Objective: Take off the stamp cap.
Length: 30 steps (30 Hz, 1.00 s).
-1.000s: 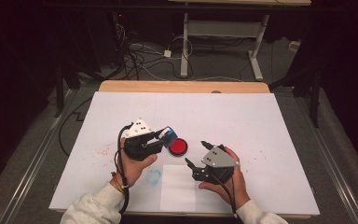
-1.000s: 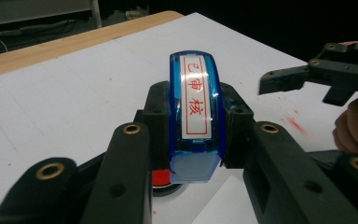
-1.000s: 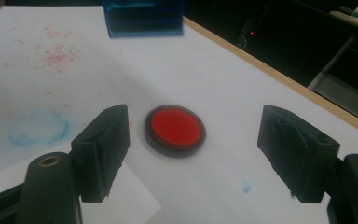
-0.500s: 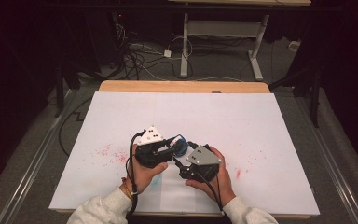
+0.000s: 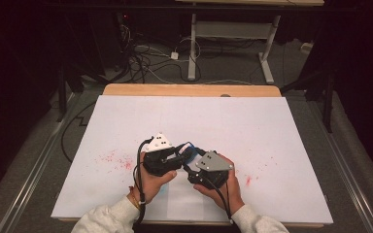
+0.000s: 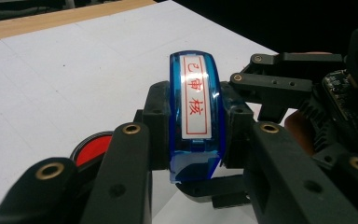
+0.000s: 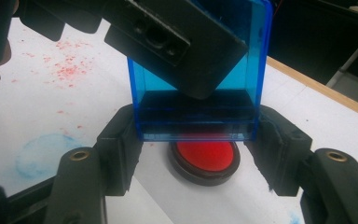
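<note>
Two grippers meet on one blue stamp (image 6: 196, 112). Your left gripper (image 6: 193, 154) pinches its narrow sides, label facing up between those fingers (image 6: 130, 154). Your right gripper (image 7: 198, 140) has just been closing; its fingers (image 7: 119, 149) now sit against the stamp's lower end from both sides. Just beyond them, a red ink pad (image 7: 205, 158) rests on the white surface (image 5: 252, 126).

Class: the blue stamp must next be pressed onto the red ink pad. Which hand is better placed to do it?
Probably left. The left gripper already clamps the blue stamp, while the right gripper only grips its lower end above the red ink pad.
</note>
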Tool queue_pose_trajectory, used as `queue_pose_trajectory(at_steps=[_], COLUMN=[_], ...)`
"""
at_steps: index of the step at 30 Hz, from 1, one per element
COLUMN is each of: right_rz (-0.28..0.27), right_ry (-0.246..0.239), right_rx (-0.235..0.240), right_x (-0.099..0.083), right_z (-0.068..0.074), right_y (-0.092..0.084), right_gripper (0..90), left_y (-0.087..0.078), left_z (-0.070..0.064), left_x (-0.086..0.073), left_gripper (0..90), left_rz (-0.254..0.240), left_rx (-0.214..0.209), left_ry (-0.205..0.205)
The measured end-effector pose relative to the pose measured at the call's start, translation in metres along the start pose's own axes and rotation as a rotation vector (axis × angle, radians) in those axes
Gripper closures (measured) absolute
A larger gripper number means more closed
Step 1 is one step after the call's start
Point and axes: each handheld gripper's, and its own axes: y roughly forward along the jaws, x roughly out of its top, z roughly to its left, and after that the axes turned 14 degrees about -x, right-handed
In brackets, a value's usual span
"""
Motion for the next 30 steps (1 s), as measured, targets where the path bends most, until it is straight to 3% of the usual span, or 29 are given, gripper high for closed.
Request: queue_pose_trajectory(at_steps=[22, 26, 30], right_rz=[0.035, 0.034, 0.034], right_ry=[-0.053, -0.078, -0.092], right_rx=[-0.015, -0.017, -0.011], right_x=[-0.0017, -0.0012, -0.0009], right_z=[0.0043, 0.0041, 0.0040], right_y=[0.0001, -0.0013, -0.0023], right_gripper=[40.1, 40.6, 40.8], left_y=[0.0033, 0.0031, 0.0013], left_z=[-0.0008, -0.0011, 0.0026], left_x=[-0.0015, -0.0012, -0.0014], left_gripper=[68.2, 68.2, 68.2], left_rz=[0.027, 0.030, 0.027], left_rx=[0.005, 0.001, -0.028], left_ry=[-0.014, -0.012, -0.039])
